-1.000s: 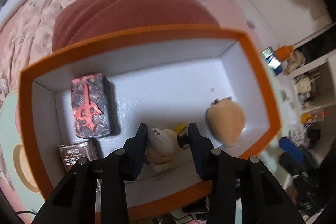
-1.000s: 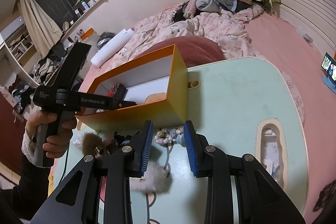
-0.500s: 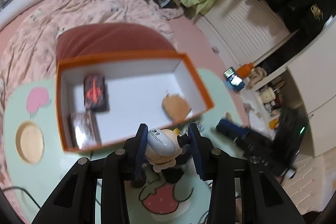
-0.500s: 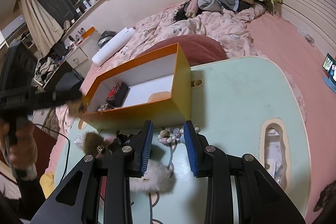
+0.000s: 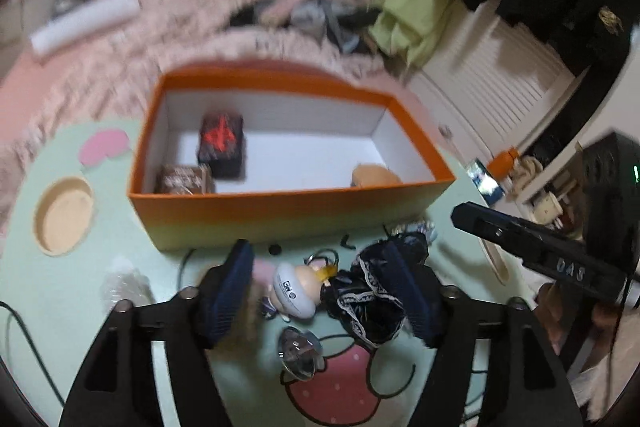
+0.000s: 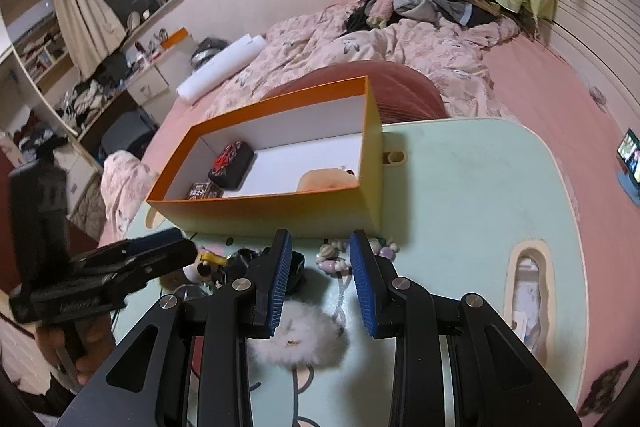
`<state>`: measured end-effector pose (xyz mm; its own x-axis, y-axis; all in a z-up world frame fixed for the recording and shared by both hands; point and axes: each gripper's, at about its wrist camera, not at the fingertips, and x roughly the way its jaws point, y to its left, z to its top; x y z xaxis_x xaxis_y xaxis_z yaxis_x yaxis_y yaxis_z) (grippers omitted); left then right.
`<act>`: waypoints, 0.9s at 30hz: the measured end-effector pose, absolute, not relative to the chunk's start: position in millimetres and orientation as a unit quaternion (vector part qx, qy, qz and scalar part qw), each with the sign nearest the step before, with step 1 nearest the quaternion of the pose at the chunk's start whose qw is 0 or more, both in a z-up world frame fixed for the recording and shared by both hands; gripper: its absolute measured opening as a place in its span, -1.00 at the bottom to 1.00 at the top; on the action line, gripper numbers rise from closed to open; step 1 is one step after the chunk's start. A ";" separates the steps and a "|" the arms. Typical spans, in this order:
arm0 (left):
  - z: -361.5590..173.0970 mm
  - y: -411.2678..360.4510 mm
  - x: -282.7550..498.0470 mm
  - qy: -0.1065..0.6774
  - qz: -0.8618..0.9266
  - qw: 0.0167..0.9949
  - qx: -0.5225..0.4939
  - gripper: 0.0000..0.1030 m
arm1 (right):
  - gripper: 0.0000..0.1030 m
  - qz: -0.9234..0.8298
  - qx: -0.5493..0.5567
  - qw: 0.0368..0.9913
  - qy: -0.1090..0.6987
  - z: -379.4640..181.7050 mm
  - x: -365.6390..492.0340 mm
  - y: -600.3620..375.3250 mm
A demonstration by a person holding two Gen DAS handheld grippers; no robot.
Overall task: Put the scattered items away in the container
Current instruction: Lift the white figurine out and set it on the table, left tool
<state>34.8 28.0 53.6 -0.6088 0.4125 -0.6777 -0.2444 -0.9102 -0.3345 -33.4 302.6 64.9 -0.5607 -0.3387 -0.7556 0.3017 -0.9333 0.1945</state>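
The orange box stands on the mint table and holds a black-and-red case, a small brown pack and a tan plush. My left gripper is open in front of the box, and a small white-capped duck figure lies on the table between its jaws. Black lace fabric lies beside it. My right gripper is open and empty above a white fluffy pom and a bead bracelet.
A clear suction cup lies on the strawberry print. A crumpled clear wrapper sits at the left. The table has a round recess and an oval slot. A bed with a pink quilt lies behind the table.
My left gripper pulled back from over the box to the table in front of it and opened; the duck figure it held now lies on the table. The right gripper stayed put.
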 end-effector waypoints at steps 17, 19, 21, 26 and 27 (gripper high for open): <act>42.2 13.3 80.6 -0.103 0.927 0.152 -0.328 0.62 | 0.30 -0.817 0.522 0.190 0.158 70.5 -108.5 221.9; 42.4 14.8 81.6 -0.106 0.927 0.153 -0.325 0.62 | 0.29 -0.798 0.548 0.180 0.175 63.5 -117.5 219.5; 42.3 14.6 82.3 -0.108 0.926 0.154 -0.326 0.62 | 0.29 -0.784 0.564 0.169 0.198 60.2 -123.4 216.8; 41.1 13.1 82.1 -0.116 0.925 0.154 -0.328 0.62 | 0.17 -0.760 0.585 0.153 0.236 49.5 -133.5 212.1; 41.7 12.6 82.9 -0.118 0.925 0.155 -0.325 0.62 | 0.08 -0.761 0.585 0.150 0.239 45.5 -134.1 212.3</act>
<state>82.9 12.6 41.7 -0.7405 0.3632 -0.5655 -0.2099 -0.9243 -0.3188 -134.1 212.3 45.5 -0.2714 0.0521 -0.9611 0.5077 -0.8405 -0.1890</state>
